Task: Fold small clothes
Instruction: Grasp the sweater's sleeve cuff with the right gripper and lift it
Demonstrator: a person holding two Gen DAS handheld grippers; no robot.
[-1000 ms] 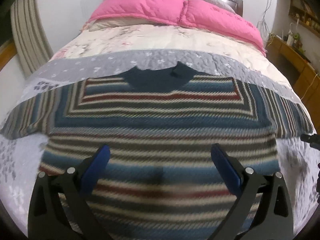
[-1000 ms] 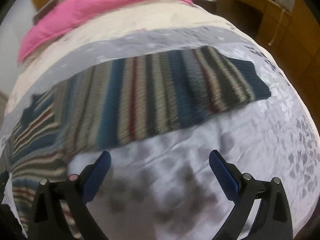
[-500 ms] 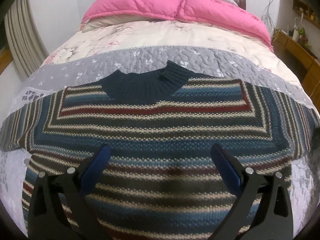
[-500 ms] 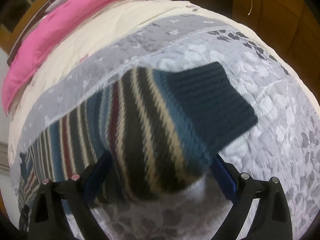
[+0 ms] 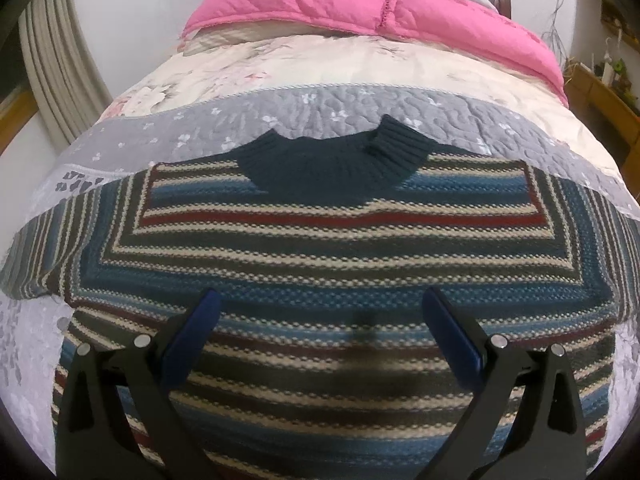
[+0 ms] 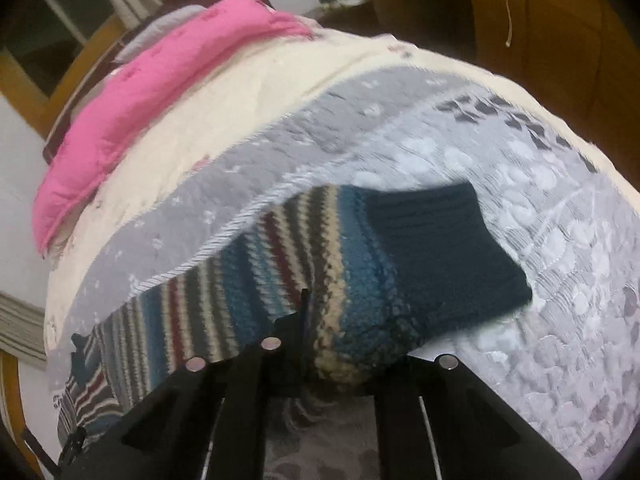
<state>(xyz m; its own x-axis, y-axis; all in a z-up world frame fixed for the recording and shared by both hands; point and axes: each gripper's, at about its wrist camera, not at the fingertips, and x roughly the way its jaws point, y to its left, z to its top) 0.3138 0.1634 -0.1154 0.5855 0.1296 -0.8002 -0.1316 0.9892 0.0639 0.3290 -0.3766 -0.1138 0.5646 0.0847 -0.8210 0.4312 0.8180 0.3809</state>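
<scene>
On the bed's near end, my right gripper [image 6: 320,344] is pinching the sweater's right sleeve [image 6: 340,280] just short of its dark cuff [image 6: 448,248], fingers seemingly closed on the knit, though blur is hiding the tips. My left gripper [image 5: 320,312] is hovering with jaws wide over the striped sweater [image 5: 320,248], which is lying flat on the grey quilt [image 5: 320,108], collar [image 5: 332,156] pointing toward the pink duvet [image 5: 360,8].

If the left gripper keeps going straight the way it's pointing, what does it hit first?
Most likely the striped knit sweater lying flat on the grey quilted bedspread. The open left gripper points over its chest, so it should meet the knit below the dark blue collar; depth is unclear.
</scene>
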